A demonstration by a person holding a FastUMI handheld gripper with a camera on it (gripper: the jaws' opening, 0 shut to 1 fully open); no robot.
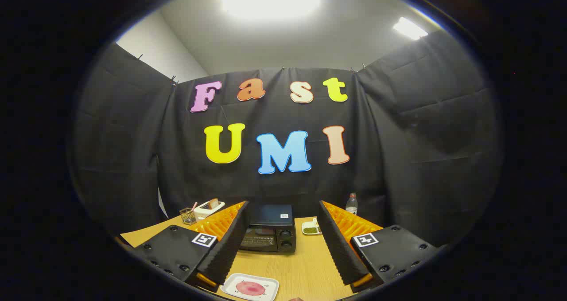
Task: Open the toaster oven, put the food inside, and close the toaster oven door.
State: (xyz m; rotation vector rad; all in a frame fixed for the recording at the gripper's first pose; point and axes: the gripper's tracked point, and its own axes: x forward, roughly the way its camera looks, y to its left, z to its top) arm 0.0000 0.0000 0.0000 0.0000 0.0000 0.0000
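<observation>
A black toaster oven [269, 231] stands on the wooden table [305, 270] beyond my fingers, its glass door shut and its knobs on the right side. A white rectangular plate [231, 287] with a pink round piece of food [250, 287] lies on the table close under the fingers, nearer the left one. My gripper [283, 241] is open and held above the table, the fingers wide apart with nothing between them but the oven far ahead.
A white toaster with a slice in it [209, 209] and a small wire basket [188, 216] sit at the back left. A small dish of green stuff [311, 228] lies right of the oven, with a clear bottle [351, 204] behind it.
</observation>
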